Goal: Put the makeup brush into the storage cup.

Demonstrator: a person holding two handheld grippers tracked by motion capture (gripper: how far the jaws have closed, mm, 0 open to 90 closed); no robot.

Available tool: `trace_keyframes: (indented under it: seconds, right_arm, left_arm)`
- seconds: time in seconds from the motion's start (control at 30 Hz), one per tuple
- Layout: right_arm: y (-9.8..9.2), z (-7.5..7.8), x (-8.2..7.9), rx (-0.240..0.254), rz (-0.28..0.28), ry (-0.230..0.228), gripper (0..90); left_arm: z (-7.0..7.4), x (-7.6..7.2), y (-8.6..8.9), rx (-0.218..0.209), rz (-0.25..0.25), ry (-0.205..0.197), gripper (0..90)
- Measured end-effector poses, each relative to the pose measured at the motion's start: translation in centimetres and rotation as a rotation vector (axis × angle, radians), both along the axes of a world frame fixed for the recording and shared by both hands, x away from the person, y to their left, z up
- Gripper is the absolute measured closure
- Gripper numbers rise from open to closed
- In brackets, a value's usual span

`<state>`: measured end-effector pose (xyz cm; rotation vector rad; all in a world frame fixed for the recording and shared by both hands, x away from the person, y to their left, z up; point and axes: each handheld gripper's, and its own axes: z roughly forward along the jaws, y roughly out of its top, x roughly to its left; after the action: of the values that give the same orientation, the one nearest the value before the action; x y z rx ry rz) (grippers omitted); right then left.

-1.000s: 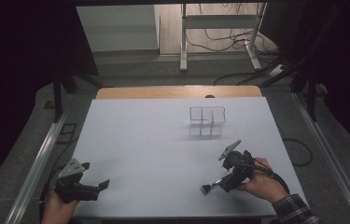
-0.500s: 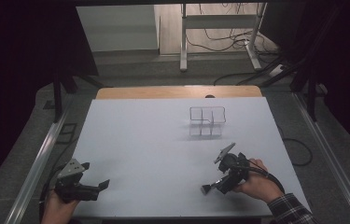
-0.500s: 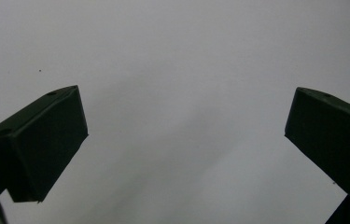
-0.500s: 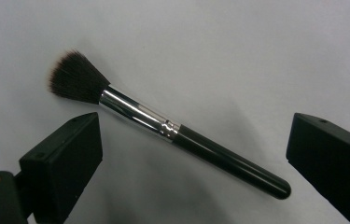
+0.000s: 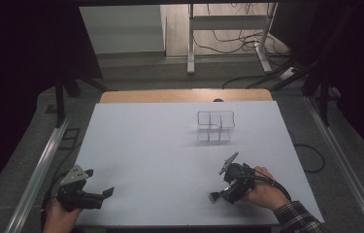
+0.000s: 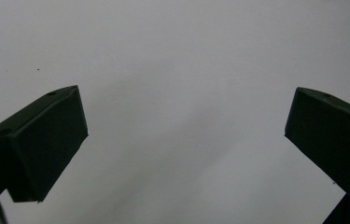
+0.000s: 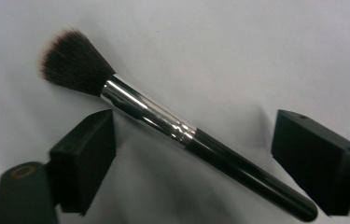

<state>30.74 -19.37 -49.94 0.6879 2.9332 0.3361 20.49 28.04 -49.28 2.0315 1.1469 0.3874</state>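
Makeup brush [image 7: 163, 126]: dark fluffed bristle head, shiny silver collar, glossy black handle. Lies flat on the white table [image 5: 160, 155], slantwise in the right gripper view, bristles up-left, handle end down-right. In the high view it lies near the table's front right part.

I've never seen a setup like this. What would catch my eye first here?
Probably the makeup brush lying on the white table, between the jaws of the right gripper, which have just been closing around it without touching it yet. Farther back stands a clear organizer. The left gripper sits open at the near left edge.
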Motion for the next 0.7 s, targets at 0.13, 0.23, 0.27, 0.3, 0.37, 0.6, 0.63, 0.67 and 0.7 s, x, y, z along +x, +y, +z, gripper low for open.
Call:
trace_keyframes:
  seconds: [0.13,0.23,0.27,0.3,0.37,0.6,0.63,0.67,0.7]
  right_arm:
    - [0.12,0.09,0.08,0.007,0.03,0.026,33.2]
    - [0.21,0.41,0.01,0.005,0.034,0.04,56.0]
    - [0.21,0.47,0.03,0.005,0.039,0.047,61.2]
    - [0.25,0.56,-0.05,0.003,0.025,0.05,72.4]
    - [0.24,0.6,-0.04,0.003,0.012,0.06,78.7]
    - [-0.08,0.63,0.12,0.034,-0.037,0.084,78.9]
    - [-0.14,0.64,0.14,0.038,-0.043,0.087,78.9]
    - [-0.16,0.66,0.14,0.039,-0.048,0.088,78.9]
    - [-0.2,0.67,0.12,0.041,-0.054,0.086,78.9]
  left_arm:
    - [-0.01,0.0,0.0,-0.001,-0.001,0.001,0.0]
    - [-0.02,0.0,-0.02,0.0,-0.002,0.002,0.0]
    - [-0.02,0.0,-0.02,0.0,-0.002,0.002,0.0]
    - [-0.02,0.0,-0.02,0.001,-0.003,0.003,0.0]
    - [-0.03,0.0,0.01,0.0,-0.002,0.002,0.0]
    - [-0.02,0.0,0.02,0.0,-0.002,0.001,0.0]
    - [-0.02,0.01,0.01,0.0,-0.001,0.001,0.0]
    - [-0.02,0.0,0.01,0.0,-0.001,0.001,0.0]
    - [-0.02,0.0,0.01,0.0,-0.001,0.001,0.0]
